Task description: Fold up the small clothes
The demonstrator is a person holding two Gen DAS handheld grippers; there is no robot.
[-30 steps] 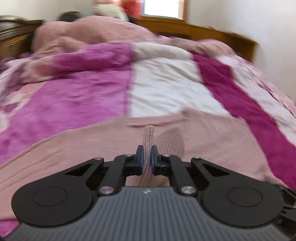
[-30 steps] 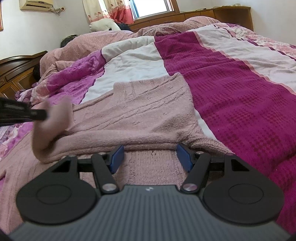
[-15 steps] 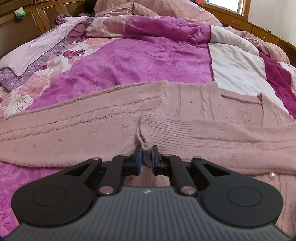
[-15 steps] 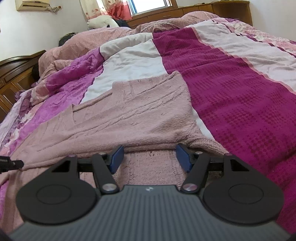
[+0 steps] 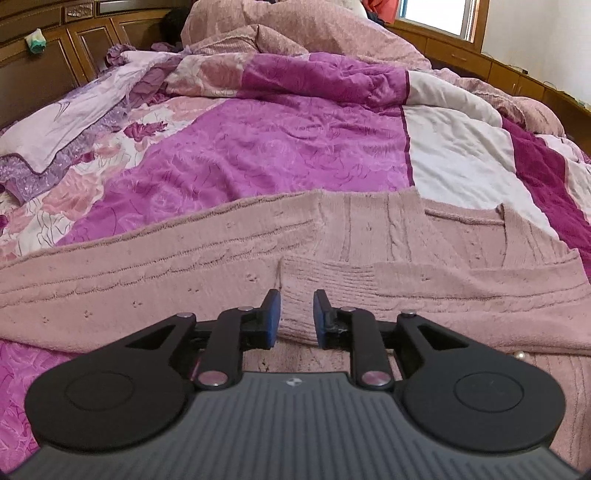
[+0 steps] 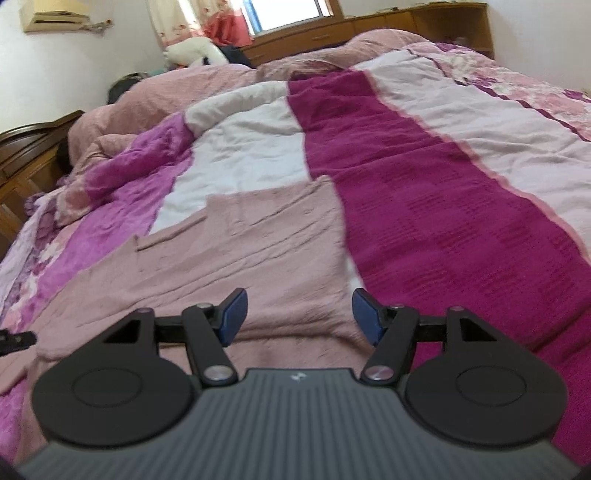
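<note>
A dusty-pink knitted cardigan (image 5: 388, 236) lies spread on the bed. One sleeve (image 5: 424, 295) is folded across its body, with the ribbed cuff (image 5: 299, 284) lying just ahead of my left gripper (image 5: 296, 317). The left gripper is open, its blue pads on either side of the cuff's near edge without pinching it. In the right wrist view the cardigan (image 6: 251, 251) lies flat ahead. My right gripper (image 6: 298, 315) is open wide and empty just above the knit. The left gripper's tip (image 6: 14, 338) shows at the left edge of that view.
The bed carries a quilt with magenta (image 6: 443, 221), white (image 5: 461, 166) and floral (image 5: 55, 206) panels. A bunched pink blanket (image 5: 295, 29) lies at the head. A wooden headboard (image 5: 74, 51) and a wooden ledge under the window (image 6: 369, 26) border the bed.
My left gripper carried the sleeve cuff across the cardigan, laid it down and opened. The right gripper stayed open and shifted slightly forward over the knit.
</note>
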